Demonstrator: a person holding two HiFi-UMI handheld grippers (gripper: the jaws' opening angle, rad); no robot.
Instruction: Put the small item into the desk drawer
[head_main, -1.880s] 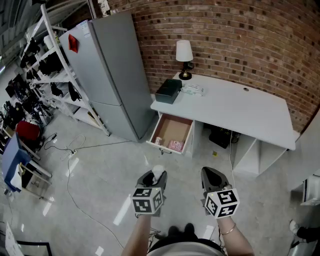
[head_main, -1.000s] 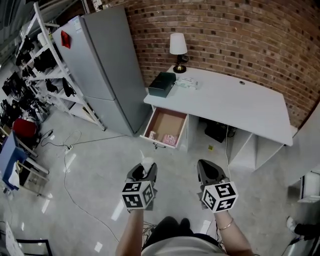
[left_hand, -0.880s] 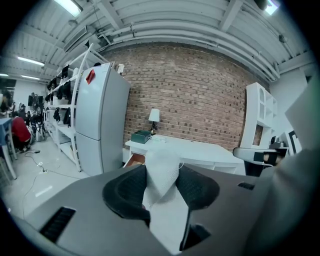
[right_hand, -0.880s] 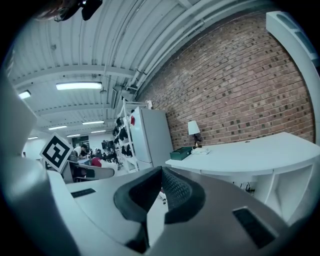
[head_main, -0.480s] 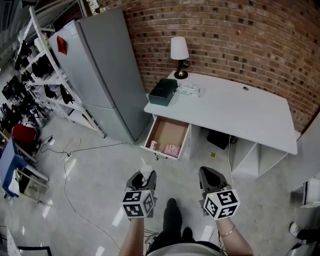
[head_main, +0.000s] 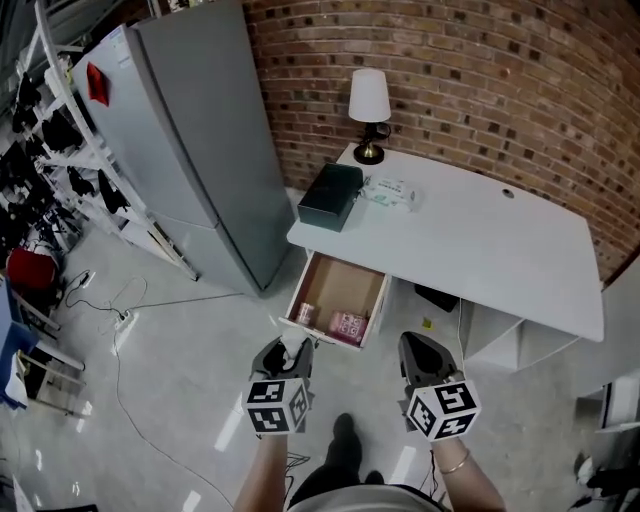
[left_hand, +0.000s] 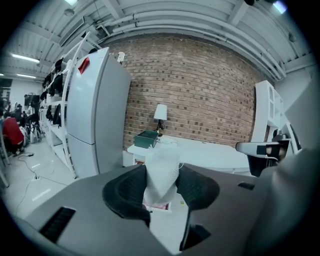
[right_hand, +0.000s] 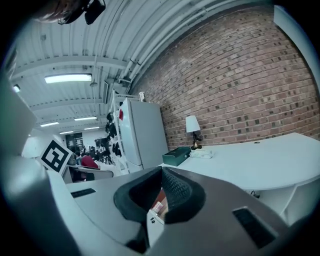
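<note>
The left gripper (head_main: 284, 352) is clamped on the small white item (left_hand: 161, 170), a crumpled, perhaps mesh-wrapped bundle standing up between its pads; the open desk drawer (head_main: 340, 283) lies ahead of it and a little to the right, under the desk (head_main: 480, 250) at its left end, well apart from the jaws; its length runs away from the person toward the brick wall; the left hand is the nearer one; the right gripper (head_main: 420, 352) has its jaws drawn nearly together with nothing between them.
</note>
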